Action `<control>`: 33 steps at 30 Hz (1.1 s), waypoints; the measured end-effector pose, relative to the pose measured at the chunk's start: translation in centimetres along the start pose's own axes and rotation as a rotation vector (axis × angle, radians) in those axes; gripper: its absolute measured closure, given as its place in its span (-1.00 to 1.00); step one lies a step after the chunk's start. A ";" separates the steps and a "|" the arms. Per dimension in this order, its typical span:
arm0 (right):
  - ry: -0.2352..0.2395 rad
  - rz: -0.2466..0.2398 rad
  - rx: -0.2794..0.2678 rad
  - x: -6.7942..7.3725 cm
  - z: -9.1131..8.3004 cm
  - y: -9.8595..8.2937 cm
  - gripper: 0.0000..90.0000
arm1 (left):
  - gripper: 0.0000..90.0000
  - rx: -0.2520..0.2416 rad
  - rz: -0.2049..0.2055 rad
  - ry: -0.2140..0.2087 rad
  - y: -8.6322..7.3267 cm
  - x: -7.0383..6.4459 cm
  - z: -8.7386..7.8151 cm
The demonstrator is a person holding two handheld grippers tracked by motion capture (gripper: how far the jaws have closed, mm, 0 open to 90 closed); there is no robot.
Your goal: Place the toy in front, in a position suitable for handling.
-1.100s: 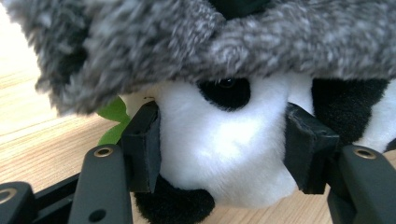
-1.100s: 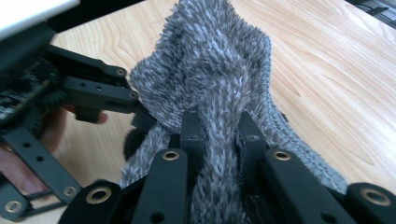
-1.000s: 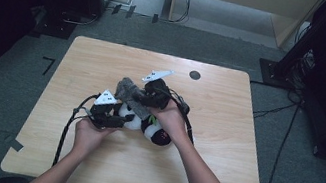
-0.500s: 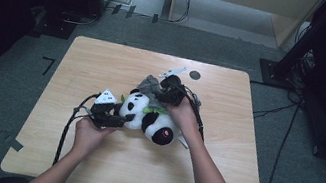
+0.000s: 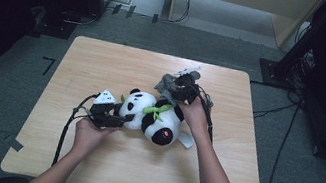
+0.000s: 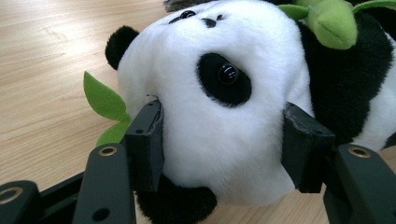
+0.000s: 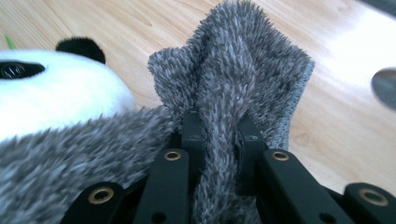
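A black-and-white panda plush [image 5: 156, 117] with green felt leaves lies on its side in the middle of the wooden table [image 5: 105, 61]. My left gripper [image 5: 125, 114] is shut on the panda's head [image 6: 224, 112], one pad pressed into each side of the white fur [image 6: 222, 149]. Beyond the panda, my right gripper [image 5: 169, 88] is shut on a fold of grey fuzzy cloth [image 5: 166, 82]. The right gripper view has that cloth [image 7: 243, 74] bunched up between the jaws [image 7: 219, 135], with more of it draped at the lower left and the panda's head [image 7: 56, 98] beside it.
The panda's white tag [image 5: 186, 140] lies on the table by my right hand. Cables trail from both grippers toward the near edge. Bare wood spreads left and right of the toy. Dark equipment and cables stand on the floor around the table.
My right gripper has carried the grey cloth to the right and farther away, off the panda's head and body. The left gripper has stayed on the panda's head.
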State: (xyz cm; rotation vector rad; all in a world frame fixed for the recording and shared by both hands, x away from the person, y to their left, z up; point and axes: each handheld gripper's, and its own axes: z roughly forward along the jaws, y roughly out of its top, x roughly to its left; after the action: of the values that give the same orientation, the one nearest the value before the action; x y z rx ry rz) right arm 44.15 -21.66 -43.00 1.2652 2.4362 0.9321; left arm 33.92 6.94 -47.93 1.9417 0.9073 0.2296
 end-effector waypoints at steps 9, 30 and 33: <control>0.041 0.032 -0.174 -0.3 -3.7 0.5 0.76 | -0.21 -0.003 -0.012 -0.029 -0.2 0.5 0.0; 0.146 -0.087 -0.158 4.3 -4.0 -2.9 0.76 | -0.17 0.049 -0.034 -0.016 0.7 0.5 0.2; 0.133 -0.095 -0.159 4.2 -4.2 -3.5 0.77 | -0.16 0.050 -0.037 -0.018 0.7 0.5 0.2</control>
State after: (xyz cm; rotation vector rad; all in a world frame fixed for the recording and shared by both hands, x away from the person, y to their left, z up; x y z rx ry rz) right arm 37.37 -21.58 -41.73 1.0551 2.4388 1.1913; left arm 34.71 6.90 -47.61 1.9676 0.9446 0.1697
